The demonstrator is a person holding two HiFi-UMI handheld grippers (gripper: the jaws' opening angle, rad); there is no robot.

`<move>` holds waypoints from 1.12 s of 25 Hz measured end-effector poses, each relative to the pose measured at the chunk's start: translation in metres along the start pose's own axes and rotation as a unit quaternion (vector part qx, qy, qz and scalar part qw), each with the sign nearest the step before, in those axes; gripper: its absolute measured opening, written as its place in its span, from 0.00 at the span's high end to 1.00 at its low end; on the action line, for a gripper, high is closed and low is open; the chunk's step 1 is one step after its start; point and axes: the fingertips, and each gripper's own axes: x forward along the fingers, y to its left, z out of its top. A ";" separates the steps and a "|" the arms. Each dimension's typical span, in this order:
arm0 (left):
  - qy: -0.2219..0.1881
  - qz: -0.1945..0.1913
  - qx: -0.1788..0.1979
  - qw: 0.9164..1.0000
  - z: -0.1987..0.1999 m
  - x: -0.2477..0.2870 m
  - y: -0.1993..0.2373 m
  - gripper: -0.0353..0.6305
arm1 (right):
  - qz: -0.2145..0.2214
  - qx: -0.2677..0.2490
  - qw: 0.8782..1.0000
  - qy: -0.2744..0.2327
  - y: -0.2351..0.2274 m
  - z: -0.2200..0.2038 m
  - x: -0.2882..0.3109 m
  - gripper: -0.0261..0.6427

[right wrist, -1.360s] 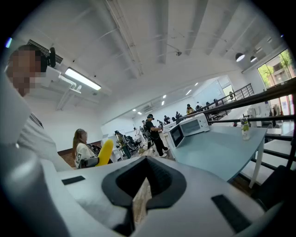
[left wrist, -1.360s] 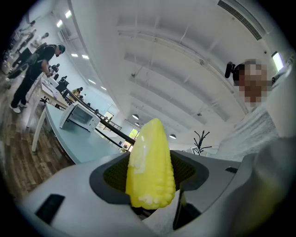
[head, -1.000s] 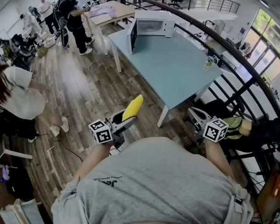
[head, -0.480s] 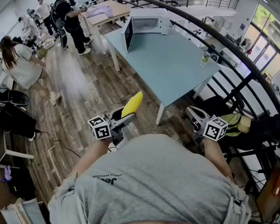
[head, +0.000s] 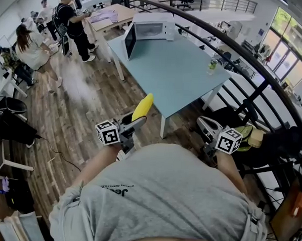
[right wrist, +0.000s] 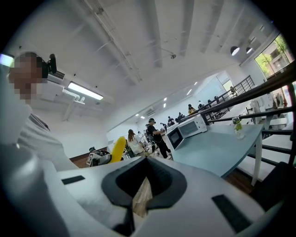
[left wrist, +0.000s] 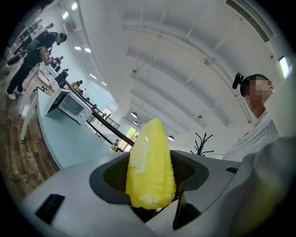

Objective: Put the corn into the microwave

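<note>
Head view: the table [head: 175,76] and the open microwave [head: 150,28] at twelve o'clock sit nearer than a second ago, so the carry is under way. The left gripper [head: 137,122] clamps the corn [head: 142,106] at eleven o'clock. The right gripper [head: 206,125] is closed and empty.

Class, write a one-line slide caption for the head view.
Left claw grips a yellow corn cob, short of the blue table where the microwave stands with its door open.

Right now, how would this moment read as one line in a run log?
left gripper: shut on corn | right gripper: shut, empty | microwave: door open, on table | corn: not yet inside
</note>
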 end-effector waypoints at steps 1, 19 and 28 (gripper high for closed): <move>0.001 0.001 0.000 1.000 -0.002 0.007 -0.001 0.54 | 0.000 0.000 1.000 0.001 -0.004 0.001 -0.005 0.94; 0.010 -0.007 -0.029 0.999 -0.009 0.073 0.024 0.54 | 0.005 0.026 1.000 0.015 -0.065 -0.002 -0.003 0.94; 0.022 -0.059 -0.026 0.998 0.053 0.097 0.142 0.54 | -0.035 0.008 0.999 0.020 -0.108 0.034 0.113 0.94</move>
